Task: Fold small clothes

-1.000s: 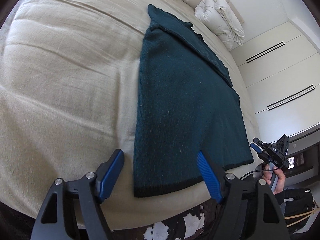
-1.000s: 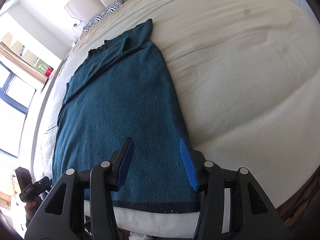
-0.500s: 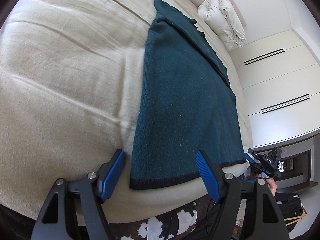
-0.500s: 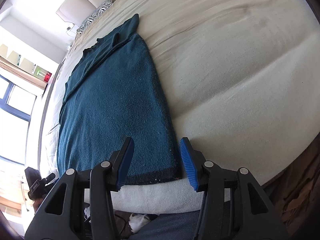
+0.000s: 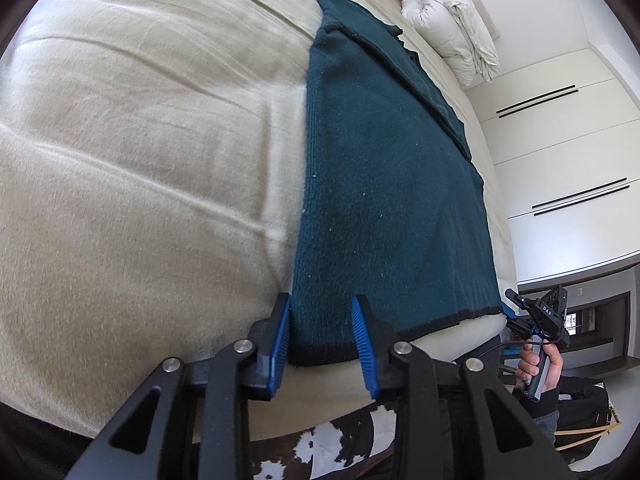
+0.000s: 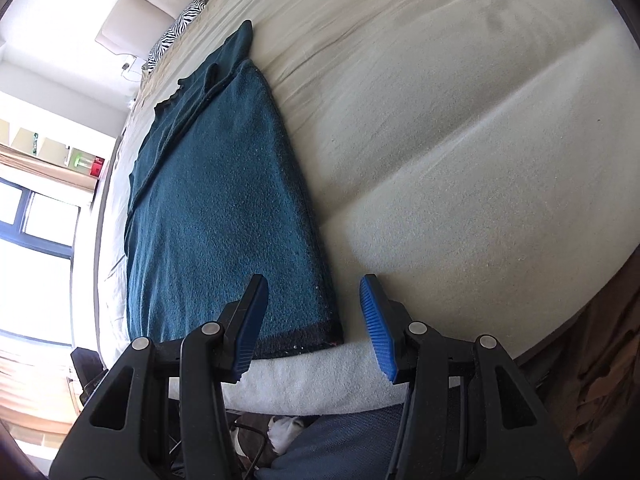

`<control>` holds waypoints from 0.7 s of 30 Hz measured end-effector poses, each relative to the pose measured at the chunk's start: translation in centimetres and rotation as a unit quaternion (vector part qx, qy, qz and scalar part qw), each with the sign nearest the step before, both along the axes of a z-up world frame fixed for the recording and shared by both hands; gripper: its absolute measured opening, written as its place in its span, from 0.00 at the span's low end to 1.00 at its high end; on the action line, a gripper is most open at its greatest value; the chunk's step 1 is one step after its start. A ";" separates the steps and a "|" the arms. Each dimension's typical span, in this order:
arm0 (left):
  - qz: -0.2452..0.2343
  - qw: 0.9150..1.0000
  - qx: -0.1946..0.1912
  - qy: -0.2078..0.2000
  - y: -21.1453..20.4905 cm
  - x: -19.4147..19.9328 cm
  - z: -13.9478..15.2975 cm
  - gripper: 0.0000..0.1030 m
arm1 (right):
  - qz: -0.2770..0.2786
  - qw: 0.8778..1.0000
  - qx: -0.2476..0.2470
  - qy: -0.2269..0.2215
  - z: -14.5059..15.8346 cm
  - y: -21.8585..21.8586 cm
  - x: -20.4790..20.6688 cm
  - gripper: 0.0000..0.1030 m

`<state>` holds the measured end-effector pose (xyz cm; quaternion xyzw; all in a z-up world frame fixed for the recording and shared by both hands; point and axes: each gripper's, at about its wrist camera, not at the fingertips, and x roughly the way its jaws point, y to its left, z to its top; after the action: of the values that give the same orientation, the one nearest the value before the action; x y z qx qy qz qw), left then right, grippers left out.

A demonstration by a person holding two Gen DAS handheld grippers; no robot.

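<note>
1. A wide bed [image 5: 140,168], covered in a cream spread, is seen filling both wrist views.
2. A dark teal knitted sweater [image 5: 384,184] is laid flat and lengthwise on the bed, its black-trimmed hem at the near edge of the mattress.
3. A white rolled duvet [image 5: 452,28] is seen at the far end of the bed, beside white wardrobe doors [image 5: 560,152].
4. The left gripper [image 5: 320,334] is set over the sweater's near left hem corner; its fingers have just been closing, the corner lies between them, and firm contact cannot be told.
5. The right gripper [image 6: 314,322] is held unclenched, the right hem corner between its fingers, untouched.
</note>
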<state>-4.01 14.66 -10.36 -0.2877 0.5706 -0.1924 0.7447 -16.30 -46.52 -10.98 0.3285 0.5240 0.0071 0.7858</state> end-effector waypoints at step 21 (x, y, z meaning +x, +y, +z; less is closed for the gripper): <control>0.023 0.999 -0.021 0.018 1.0 -0.3 -0.4 0.12 | 0.008 1.000 0.021 -0.002 -1.6 -0.1 -0.7 0.10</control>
<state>-4.27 15.62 -10.75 -0.3195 0.5733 -0.1821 0.7322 -16.98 -46.61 -12.58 0.3407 0.5243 0.0250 0.7800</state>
